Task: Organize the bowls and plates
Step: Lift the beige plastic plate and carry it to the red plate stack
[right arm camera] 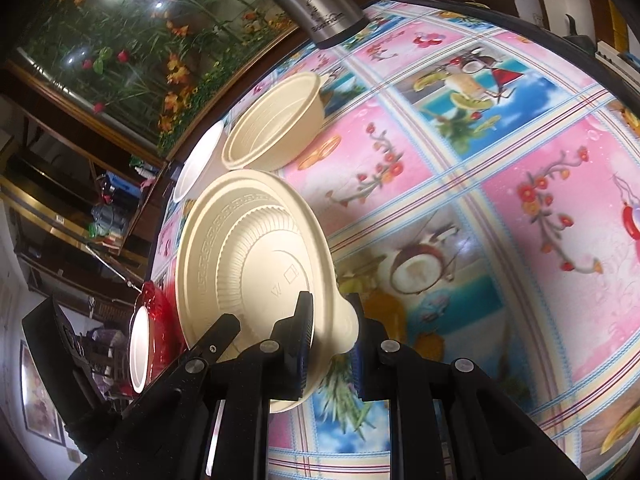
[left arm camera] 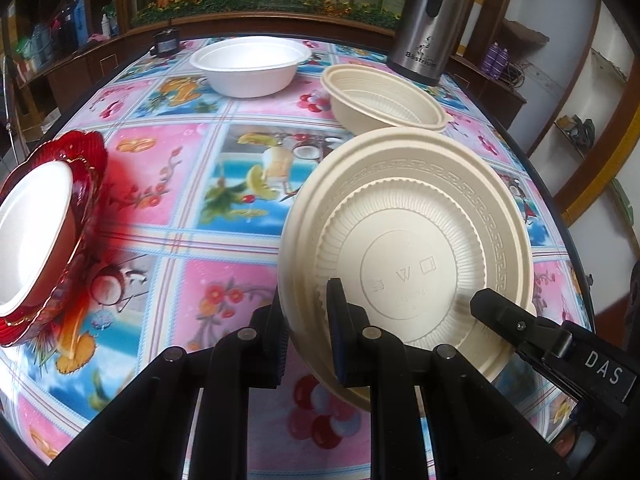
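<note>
Sorting is partway, by my reading: a white bowl [left arm camera: 38, 232] already sits nested in the red dish [left arm camera: 80, 184] at the left side of the desk [left arm camera: 168, 168], while a second white bowl [left arm camera: 250, 66] and a ribbed cream bowl [left arm camera: 384, 98] stand separately toward the far side, not yet stacked.

The cream plate [left arm camera: 408, 248] is held tilted on edge above the desk, its embossed underside facing both cameras. The left gripper [left arm camera: 306, 340] has its fingers clamped on the plate's near rim. The right gripper [right arm camera: 330, 344] has its fingers closed on the rim tab at the other side (so both hands share one plate).

Likely next is setting this plate down or pairing it with the cream bowl just beyond it. Open desk lies between the red dish and the plate. The steel flask [left arm camera: 430, 20] stands near the far right corner, close behind the cream bowl, and the desk's dark edge curves close by on the right, so room there is tighter.
</note>
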